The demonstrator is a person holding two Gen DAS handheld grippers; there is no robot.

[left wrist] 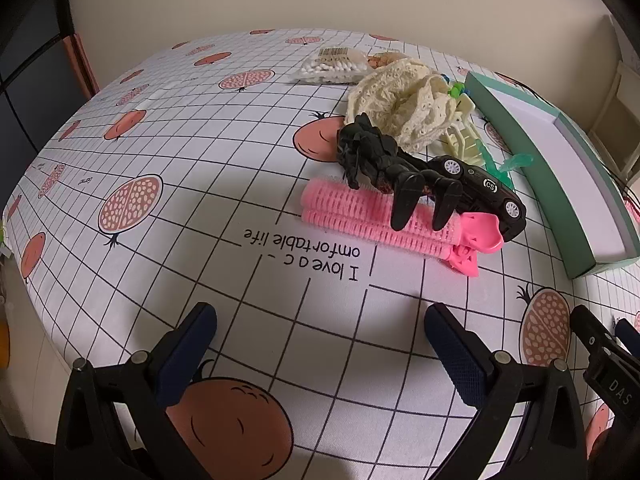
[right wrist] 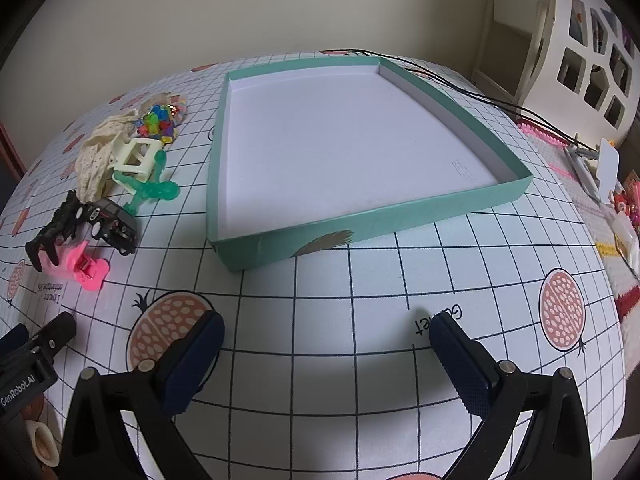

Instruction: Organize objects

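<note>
Left wrist view: your left gripper [left wrist: 320, 344] hovers over tablecloth [left wrist: 160, 160], jaws spread wide, nothing between. Just beyond, pink hair rollers [left wrist: 360, 216] with pink clip [left wrist: 478, 236]; black action figure [left wrist: 384, 164] lies across them, black toy car [left wrist: 484, 188] touching. Farther: cream lace cloth [left wrist: 404, 108], then cotton swab pack [left wrist: 332, 66]. Right wrist view: your right gripper [right wrist: 326, 354] likewise apart, empty. Beyond it, teal box lid [right wrist: 360, 152], empty; your clutter sits left of it.

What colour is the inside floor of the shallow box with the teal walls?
White, plain. The shallow teal-walled cardboard box shows its floor best in the right wrist view.
</note>
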